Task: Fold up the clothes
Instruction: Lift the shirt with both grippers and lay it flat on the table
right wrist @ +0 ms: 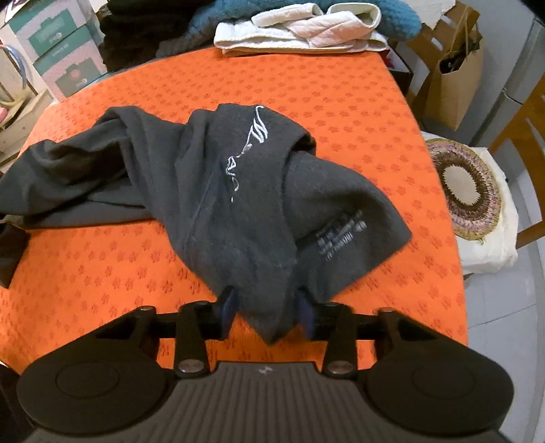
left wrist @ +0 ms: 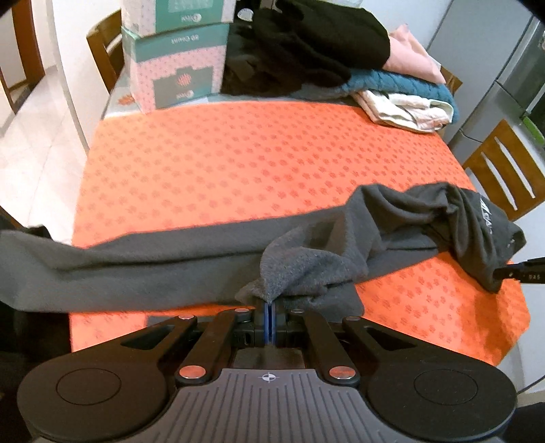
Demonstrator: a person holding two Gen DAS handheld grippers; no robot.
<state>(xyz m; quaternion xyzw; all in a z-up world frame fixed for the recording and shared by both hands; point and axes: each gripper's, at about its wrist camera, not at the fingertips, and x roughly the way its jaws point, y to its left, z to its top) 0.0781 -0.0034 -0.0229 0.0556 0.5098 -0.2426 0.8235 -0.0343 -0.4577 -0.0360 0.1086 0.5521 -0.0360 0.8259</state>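
Note:
A dark grey garment (left wrist: 190, 262) with white script (right wrist: 252, 143) lies stretched across the orange tablecloth (left wrist: 259, 163). My left gripper (left wrist: 270, 306) is shut on a bunched fold of its near edge. In the right wrist view, a tapering corner of the garment (right wrist: 269, 300) runs between the blue pads (right wrist: 227, 303) of my right gripper (right wrist: 265, 308). The jaws stand apart on either side of that corner, and I see no squeeze on the cloth. In the left wrist view, the right gripper's tip (left wrist: 507, 272) shows at the garment's right end.
At the table's far side are a pile of black clothes (left wrist: 306, 44), a teal knit (left wrist: 408, 85), a white folded piece (right wrist: 299, 30) and stacked boxes (left wrist: 177, 61). Wooden chairs (left wrist: 504, 167) stand around the table. A woven mat (right wrist: 466, 187) lies on a seat at the right.

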